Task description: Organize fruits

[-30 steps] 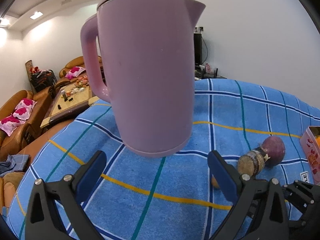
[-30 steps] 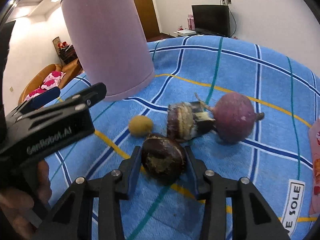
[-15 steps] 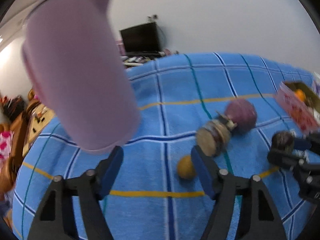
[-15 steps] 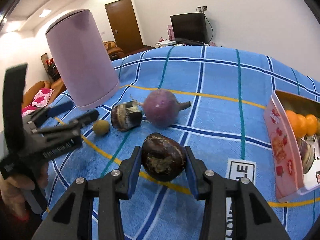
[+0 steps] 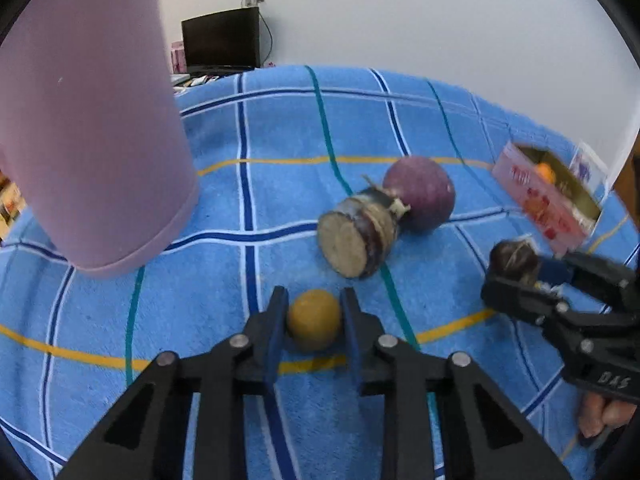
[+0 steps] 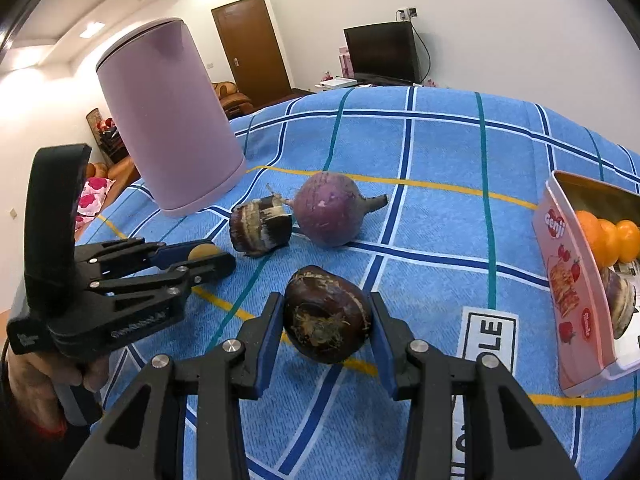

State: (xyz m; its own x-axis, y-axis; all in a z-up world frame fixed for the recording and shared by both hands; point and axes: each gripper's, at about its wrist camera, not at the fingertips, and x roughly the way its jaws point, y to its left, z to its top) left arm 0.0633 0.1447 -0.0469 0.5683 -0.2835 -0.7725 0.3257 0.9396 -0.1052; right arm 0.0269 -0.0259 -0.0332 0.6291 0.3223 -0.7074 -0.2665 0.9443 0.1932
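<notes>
Since half a second ago the left gripper has swung in and narrowed from a wide spread to a snug bracket around the small yellow fruit, low in the centre of the left wrist view; its blue-lined fingers press the fruit's sides, so it is grasping it, the fruit sitting on the cloth. That fruit is round, matte and mustard-coloured. In the right wrist view, the right gripper stays clenched on the dark brown chestnut-like fruit, glossy, with a rough, fibrous pale patch facing the camera, low in the centre of the frame. Beyond it, mid-frame, lie a round purple bulb with a stubby stem and, touching it on its left, a cut brown stub with ringed, flaky skin and a pale flat face. At the right edge a pink box printed with strawberries holds orange fruits. A tall, smooth lilac kettle stands in the upper left. Everything rests on a blue terry-textured cloth crossed by navy, white, teal and yellow lines. Behind are white walls, a brown door, a black screen and tan sofas with pink cushions.
</notes>
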